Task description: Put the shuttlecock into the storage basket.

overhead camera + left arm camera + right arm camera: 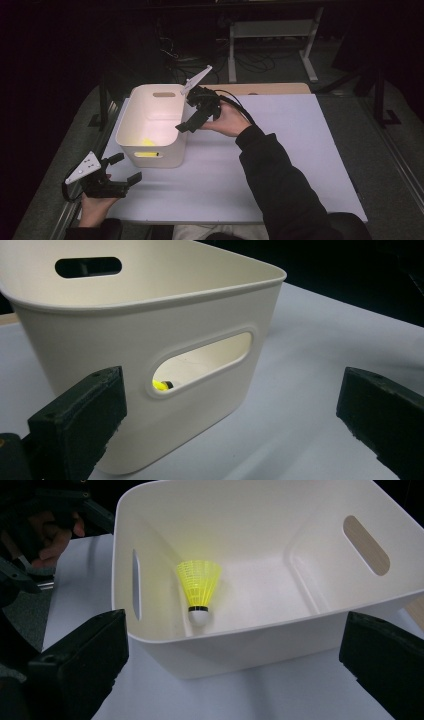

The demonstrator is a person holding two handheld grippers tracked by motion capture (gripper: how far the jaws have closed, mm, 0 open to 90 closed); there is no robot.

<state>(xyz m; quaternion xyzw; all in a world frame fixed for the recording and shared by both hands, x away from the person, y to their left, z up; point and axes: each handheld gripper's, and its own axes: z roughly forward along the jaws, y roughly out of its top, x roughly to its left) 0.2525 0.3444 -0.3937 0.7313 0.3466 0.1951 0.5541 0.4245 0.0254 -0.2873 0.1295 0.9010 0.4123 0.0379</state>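
Note:
A white plastic bin [150, 159] with handle slots stands on the left part of the pale table top [290, 150]. A yellow shuttlecock [199, 587] with a white cork lies inside it, on the bottom near the slotted wall; it also shows as a yellow patch [146, 142] and through the slot [161, 385]. My right gripper [188, 113] hovers open over the bin's right rim, its jaws wide apart above the bin [250, 652]. My left gripper [125, 168] is open at the table's front left, pointing at the bin's near wall [150, 325].
A wooden board [270, 88] lies along the table's far edge. Behind it stand a white metal frame [310, 45] and floor cables [175, 55]. A dark rail [102, 107] runs beside the table's left edge. The person's hand with the left gripper [45, 530] sits past the bin.

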